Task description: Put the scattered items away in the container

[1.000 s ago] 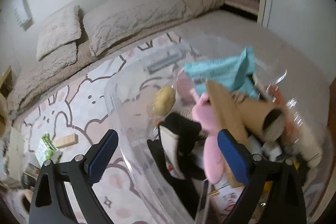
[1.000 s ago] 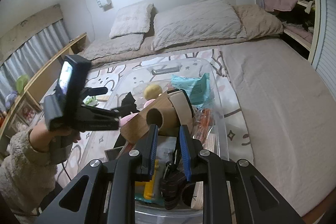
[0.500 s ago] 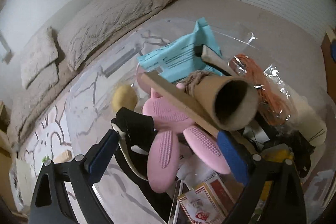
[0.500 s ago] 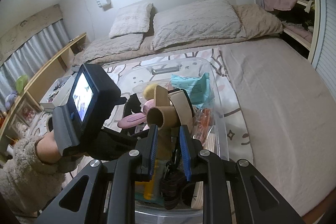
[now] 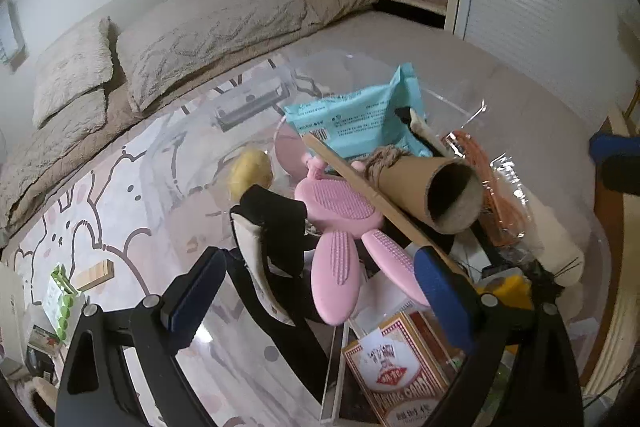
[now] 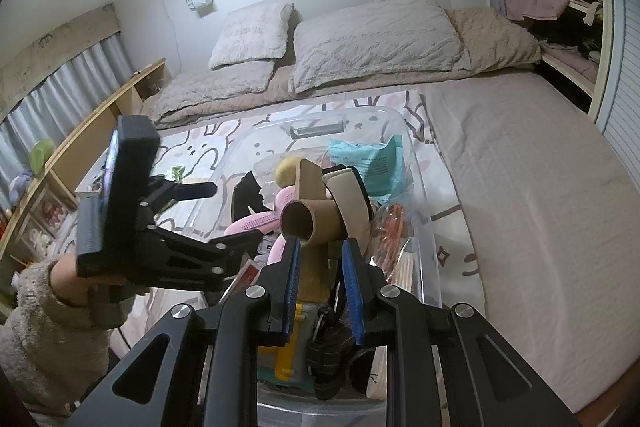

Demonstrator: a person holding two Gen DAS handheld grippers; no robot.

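Note:
A clear plastic container (image 5: 248, 107) (image 6: 426, 235) sits on the bed, piled with items. Among them are a cardboard tube (image 5: 432, 187) (image 6: 316, 221) tied to a flat strip, a teal packet (image 5: 360, 123) (image 6: 368, 163), a pink rabbit-shaped brush (image 5: 340, 223), a yellow ball (image 5: 250, 173) and a card box (image 5: 400, 371). My left gripper (image 5: 316, 255) (image 6: 234, 213) hangs open over the pink brush and holds nothing. At the container's near end my right gripper (image 6: 320, 267) is nearly shut, with nothing pinched; the strip stands just beyond its pads.
A wooden block (image 5: 94, 273) and a green packet (image 5: 60, 295) lie on the rabbit-print blanket left of the container. Pillows (image 6: 372, 43) line the head of the bed. A shelf unit (image 6: 100, 119) runs along the left, a wardrobe (image 6: 560, 7) at the right.
My left gripper swung from the container's left wall to above its contents, still open. The cardboard tube and strip tipped more upright. The right gripper stayed put.

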